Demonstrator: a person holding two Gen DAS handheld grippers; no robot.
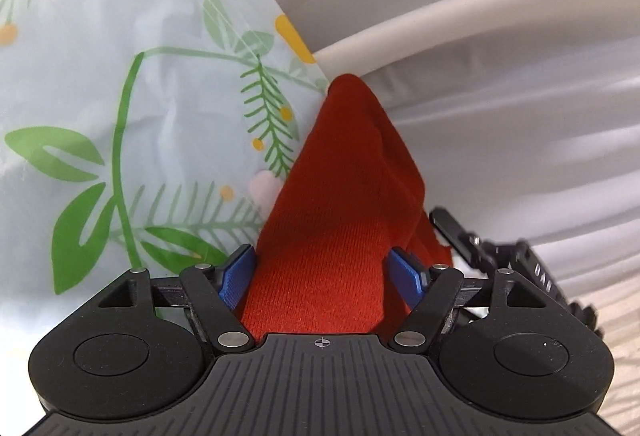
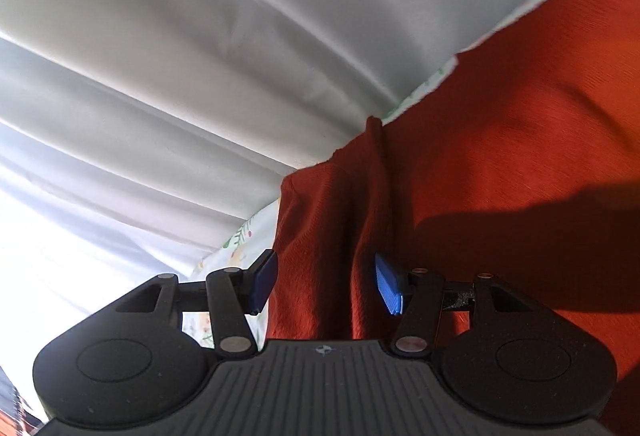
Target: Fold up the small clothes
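We hold the red knit garment [image 1: 340,195] lifted over the floral cloth [image 1: 120,75]; our left gripper [image 1: 326,276] and right gripper [image 2: 326,284] each have their blue pads pressed into its bunched fabric. No finished fold shows yet, so we judge the folding barely begun.

We see the red knit garment [image 1: 340,195] filling both grippers' jaw gaps, with grey curtain folds [image 2: 160,55] close ahead.
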